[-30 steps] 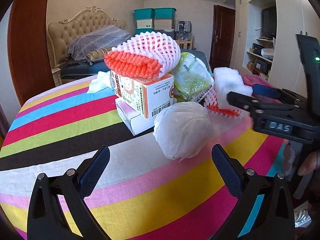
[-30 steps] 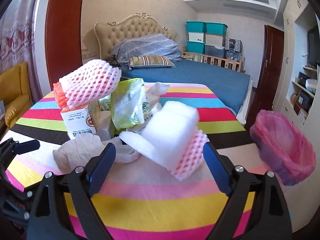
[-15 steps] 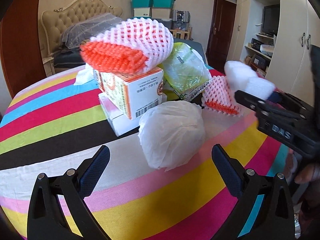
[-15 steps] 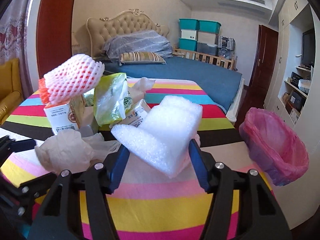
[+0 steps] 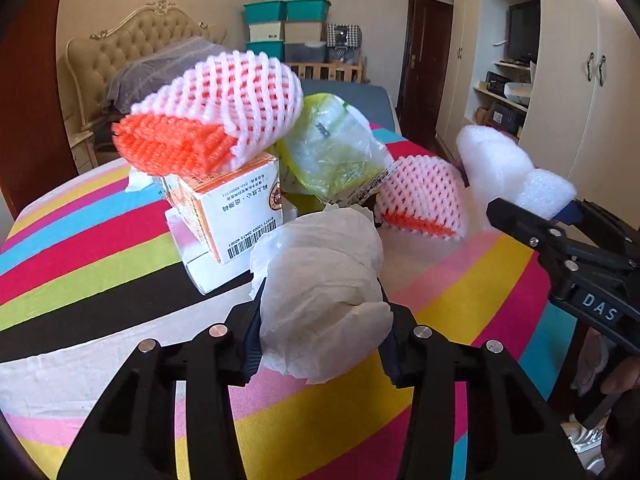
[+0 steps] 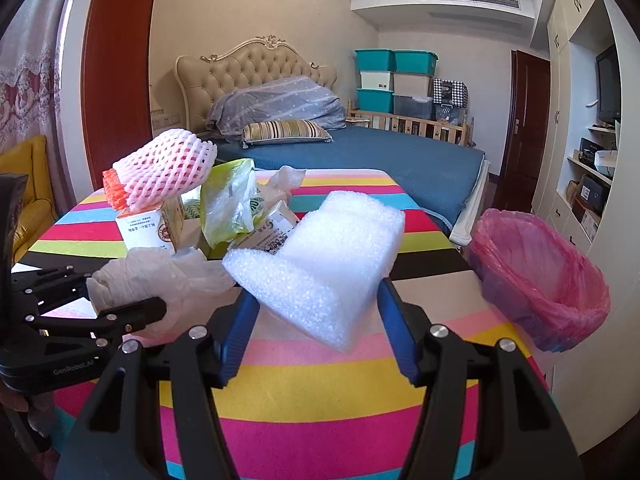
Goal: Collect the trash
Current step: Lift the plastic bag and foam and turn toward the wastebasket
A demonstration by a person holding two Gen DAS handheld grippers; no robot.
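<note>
The left gripper [image 5: 320, 320] has just been closing and now clamps a crumpled wad of tissue [image 5: 324, 288] between its pads, the wad bulging out above and ahead of the fingers. The right gripper [image 6: 316, 320] is closed on a block of white foam [image 6: 324, 260], which sticks up and forward from between its blue pads [image 6: 236, 336].

Just beyond the left gripper, behind the tissue, stands a carton [image 5: 236, 216] with a barcode, resting on a flatter white box [image 5: 200, 268]. A pink and orange net sleeve [image 5: 212, 120] lies on top of the carton. To the right of that leans a green plastic bag [image 5: 332, 152], and further right a second net sleeve [image 5: 420, 200] lies on the table [image 5: 80, 248], which wears a striped cloth. The right gripper reaches in from the left one's right side, its foam raised near the second sleeve.

From the right gripper, the same heap sits ahead and to the left, with the left gripper and its tissue just beside it on that side. Ahead and to the right, past the table edge, stands a bin [image 6: 540, 276] lined with a pink bag, its mouth open towards the gripper. Only bare cloth lies between the foam and the bin. A bed [image 6: 380, 156] stands further back, with stacked teal boxes [image 6: 396, 60] behind it.
</note>
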